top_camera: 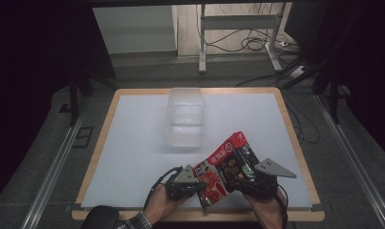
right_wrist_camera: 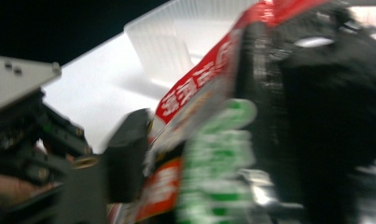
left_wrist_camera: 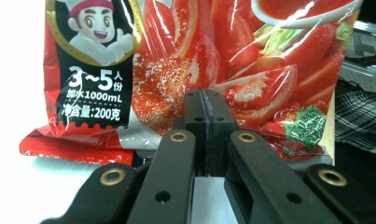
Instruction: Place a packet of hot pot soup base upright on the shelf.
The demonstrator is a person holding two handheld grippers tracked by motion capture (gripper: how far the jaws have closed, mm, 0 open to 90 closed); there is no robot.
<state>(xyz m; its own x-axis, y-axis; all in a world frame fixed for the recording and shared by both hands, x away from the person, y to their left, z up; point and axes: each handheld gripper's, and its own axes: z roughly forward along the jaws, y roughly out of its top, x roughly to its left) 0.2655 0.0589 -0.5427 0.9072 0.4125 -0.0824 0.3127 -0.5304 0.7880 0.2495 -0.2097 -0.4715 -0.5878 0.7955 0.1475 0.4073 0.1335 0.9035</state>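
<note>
Packet of glossy red foil (top_camera: 226, 164), printed with tomatoes and a cartoon cook, hangs between my two grippers above the near edge of the white table (top_camera: 133, 143). Its long axis runs diagonally, from low beside my left hand up and away towards the far right. My left gripper (top_camera: 192, 185) has its black jaws pressed tight together, pinching the packet's lower corner; in the left gripper view the crinkled foil rises straight up behind the closed jaw tips. My right gripper (top_camera: 250, 180) sits at the packet's right side, jaws partly closed around a dark-and-green printed edge; the right gripper view is blurred, so I cannot tell whether its pads truly press the foil.

Beyond the packet, directly away from me at mid-table, stands a clear, ribbed, rectangular plastic bin (top_camera: 184, 119), open at the top. The packet's upper end already points roughly towards it. I judge the packet must travel forward and slightly left, with the left gripper carrying the firm hold. The foil is thin, slippery, and creases easily.
</note>
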